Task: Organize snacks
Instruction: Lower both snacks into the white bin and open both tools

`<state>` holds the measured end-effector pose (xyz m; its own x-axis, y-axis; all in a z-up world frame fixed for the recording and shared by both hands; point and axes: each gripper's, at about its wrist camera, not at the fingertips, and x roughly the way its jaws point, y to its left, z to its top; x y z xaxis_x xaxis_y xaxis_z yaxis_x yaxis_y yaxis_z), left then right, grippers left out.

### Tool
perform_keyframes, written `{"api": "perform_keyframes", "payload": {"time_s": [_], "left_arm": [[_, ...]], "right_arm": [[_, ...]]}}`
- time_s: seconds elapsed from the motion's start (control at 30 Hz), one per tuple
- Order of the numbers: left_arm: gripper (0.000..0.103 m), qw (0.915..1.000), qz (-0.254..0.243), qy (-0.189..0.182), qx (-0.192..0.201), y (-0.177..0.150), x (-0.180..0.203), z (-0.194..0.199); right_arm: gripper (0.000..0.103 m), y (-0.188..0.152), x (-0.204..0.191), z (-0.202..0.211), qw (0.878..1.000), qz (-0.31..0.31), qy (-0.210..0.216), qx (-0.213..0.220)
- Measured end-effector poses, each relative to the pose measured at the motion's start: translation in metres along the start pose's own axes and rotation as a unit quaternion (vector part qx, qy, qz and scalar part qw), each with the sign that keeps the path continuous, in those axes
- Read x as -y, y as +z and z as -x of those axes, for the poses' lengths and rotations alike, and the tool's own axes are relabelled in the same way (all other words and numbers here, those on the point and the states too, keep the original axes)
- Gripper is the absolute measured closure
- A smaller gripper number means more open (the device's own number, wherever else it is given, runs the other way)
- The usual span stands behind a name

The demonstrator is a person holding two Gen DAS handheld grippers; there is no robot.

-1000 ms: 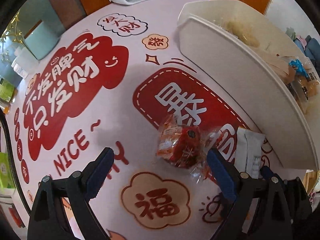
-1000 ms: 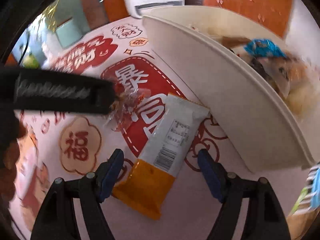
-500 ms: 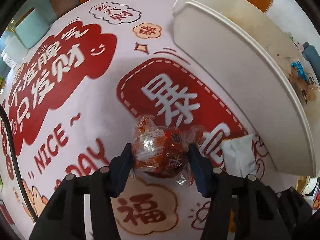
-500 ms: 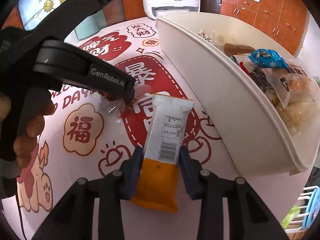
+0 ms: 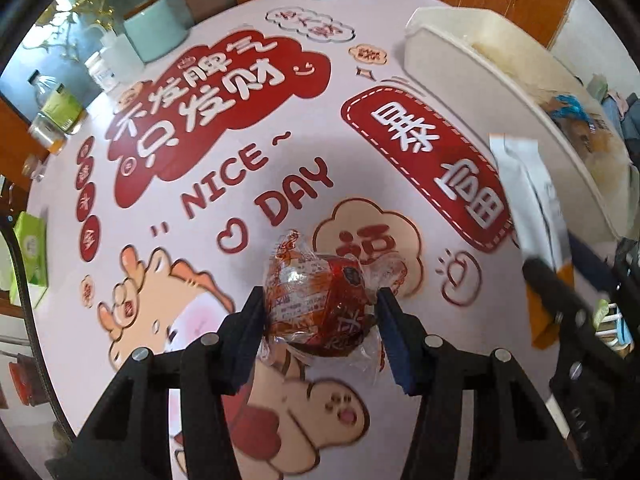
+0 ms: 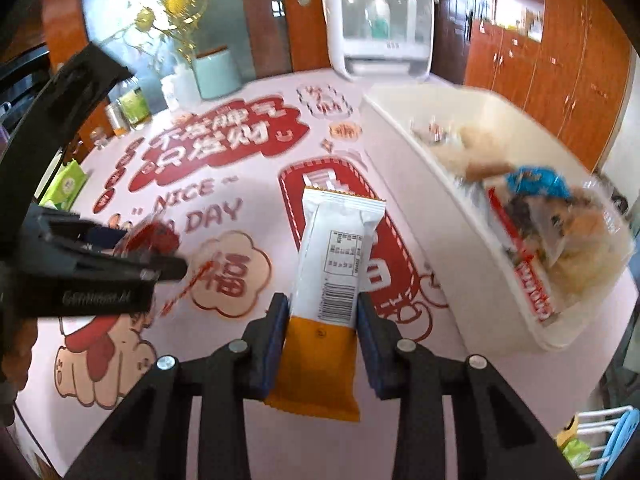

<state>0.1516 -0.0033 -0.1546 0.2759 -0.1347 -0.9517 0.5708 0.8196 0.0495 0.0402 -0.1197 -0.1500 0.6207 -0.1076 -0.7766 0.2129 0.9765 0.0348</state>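
Note:
My left gripper (image 5: 320, 316) is shut on a round red snack in a clear wrapper (image 5: 320, 304) and holds it above the table. My right gripper (image 6: 322, 328) is shut on a long white and orange snack bar (image 6: 332, 280), also lifted off the table. In the left wrist view the bar (image 5: 536, 216) and the right gripper (image 5: 560, 280) show at the right. In the right wrist view the left gripper (image 6: 160, 256) with its red snack (image 6: 156, 240) shows at the left. A white bin (image 6: 460, 248) holding several snacks stands to the right.
The table wears a pink cloth with red Chinese lettering (image 5: 224, 96). A white appliance (image 6: 380, 28) stands at the far edge. A teal canister (image 6: 216, 72), bottles (image 6: 132, 108) and a green tissue box (image 6: 66, 184) line the far left. A rack (image 6: 600, 440) sits at lower right.
Both grippers closed on their snacks and lifted them off the table. The views now sit higher and further back from the bin.

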Motion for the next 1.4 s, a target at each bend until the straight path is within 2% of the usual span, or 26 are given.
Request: {"api": "perform_keyframes", "payload": {"time_s": [0.2,0.4,0.5,0.63,0.77,0.9,1.03,1.23,1.33,1.4], "left_arm": [[0.050,0.9982,-0.005,-0.030,0.051,-0.006,0.012,0.044],[0.050,0.9923,-0.007,-0.066,0.105,-0.004,0.027,0.086],[0.050,0.9910,-0.004,-0.069,0.115,-0.001,0.035,0.096],[0.050,0.9913,-0.003,-0.072,0.110,0.014,0.060,0.099],[0.050,0.9926,-0.002,-0.066,0.102,0.040,0.100,0.092],[0.049,0.9934,0.008,-0.070,0.091,0.070,0.140,0.078],[0.049,0.9955,0.013,-0.050,0.080,0.106,0.180,0.057],[0.049,0.9959,0.043,-0.030,0.073,0.149,0.208,0.032],[0.048,0.9967,0.048,-0.005,0.066,0.161,0.218,0.022],[0.041,0.9968,0.052,0.010,0.059,0.164,0.219,0.017]], "right_arm": [[0.068,0.015,-0.013,0.052,0.997,0.026,-0.029,0.064],[0.068,0.029,-0.015,0.103,0.989,0.049,-0.066,0.126],[0.068,0.032,-0.005,0.117,0.985,0.044,-0.073,0.148],[0.068,0.037,0.024,0.125,0.982,0.024,-0.073,0.174],[0.068,0.045,0.067,0.118,0.980,-0.002,-0.063,0.188],[0.068,0.054,0.114,0.100,0.982,-0.026,-0.049,0.182],[0.068,0.063,0.165,0.078,0.982,-0.047,-0.036,0.178],[0.067,0.072,0.208,0.044,0.985,-0.061,-0.018,0.160],[0.065,0.077,0.220,0.027,0.988,-0.057,-0.011,0.144],[0.063,0.076,0.226,0.019,0.990,-0.059,-0.005,0.132]]}}
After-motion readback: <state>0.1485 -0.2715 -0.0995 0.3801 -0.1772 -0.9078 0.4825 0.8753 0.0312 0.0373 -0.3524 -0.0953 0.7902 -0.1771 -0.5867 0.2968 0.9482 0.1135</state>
